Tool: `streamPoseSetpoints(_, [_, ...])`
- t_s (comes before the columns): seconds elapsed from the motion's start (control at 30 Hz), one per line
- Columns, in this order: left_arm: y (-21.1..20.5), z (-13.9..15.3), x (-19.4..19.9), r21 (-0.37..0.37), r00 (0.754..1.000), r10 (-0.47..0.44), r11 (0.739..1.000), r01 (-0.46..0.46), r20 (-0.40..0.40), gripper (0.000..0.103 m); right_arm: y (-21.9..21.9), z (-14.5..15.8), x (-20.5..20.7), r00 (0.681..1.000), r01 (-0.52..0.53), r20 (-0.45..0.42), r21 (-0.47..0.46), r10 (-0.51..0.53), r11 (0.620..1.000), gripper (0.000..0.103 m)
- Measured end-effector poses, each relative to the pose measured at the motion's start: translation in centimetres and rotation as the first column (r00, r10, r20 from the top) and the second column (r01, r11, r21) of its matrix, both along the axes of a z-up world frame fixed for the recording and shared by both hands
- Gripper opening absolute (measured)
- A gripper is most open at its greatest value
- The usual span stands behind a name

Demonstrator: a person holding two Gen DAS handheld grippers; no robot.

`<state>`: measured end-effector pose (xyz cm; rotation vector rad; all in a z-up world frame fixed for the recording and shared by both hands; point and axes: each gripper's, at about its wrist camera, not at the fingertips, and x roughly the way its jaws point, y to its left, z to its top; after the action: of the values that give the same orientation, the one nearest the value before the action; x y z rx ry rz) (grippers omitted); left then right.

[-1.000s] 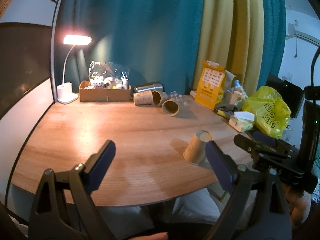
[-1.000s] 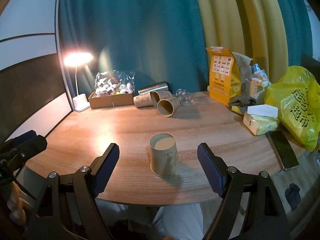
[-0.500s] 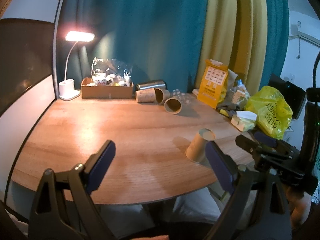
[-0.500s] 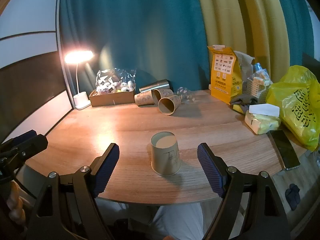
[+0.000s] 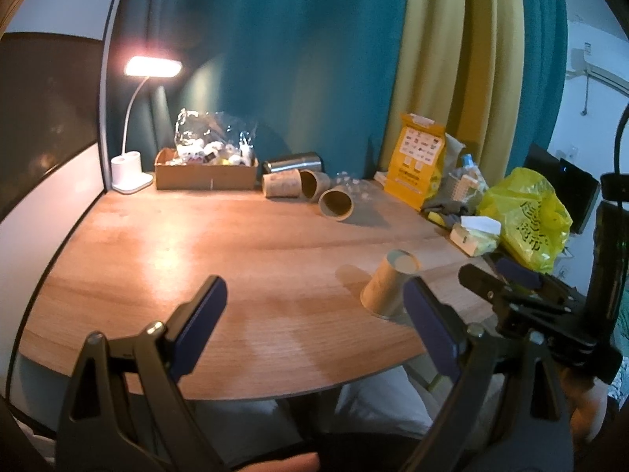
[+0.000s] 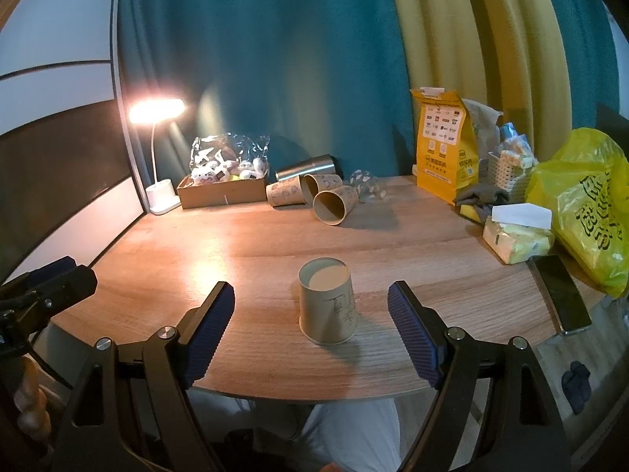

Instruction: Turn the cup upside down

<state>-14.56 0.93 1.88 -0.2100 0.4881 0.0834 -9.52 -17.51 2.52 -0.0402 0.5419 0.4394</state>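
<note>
Grippers first: the right gripper hangs over the near edge of the table, its two blue-padded fingers spread wide and holding nothing. The cup stands a little beyond the fingertips, lined up with the gap between them, apart from both pads. Its narrow closed end faces up and its wide rim sits flat on the wood, so it looks already turned over; by my reading the flip itself is done and the step in hand is letting go and drawing clear. The next move would call only for backing straight away without brushing the cup, which is light and would tip easily.

To its left, the left gripper is likewise wide open and empty, with the cup off near its right finger, not touching as far as I can tell.

Farther back lie several spare cups on their sides, a cardboard box, and a lit lamp against the curtain.
</note>
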Motion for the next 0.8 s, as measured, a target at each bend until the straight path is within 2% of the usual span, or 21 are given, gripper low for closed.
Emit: streamPoseSetpoints(0.8, [0.52, -0.53, 0.78, -0.008, 1.0, -0.01, 1.0, 0.01, -0.006, 0.092, 0.11, -0.37, 0.86, 1.0, -0.009, -0.011, -0.014, 0.009, 1.0, 0.083])
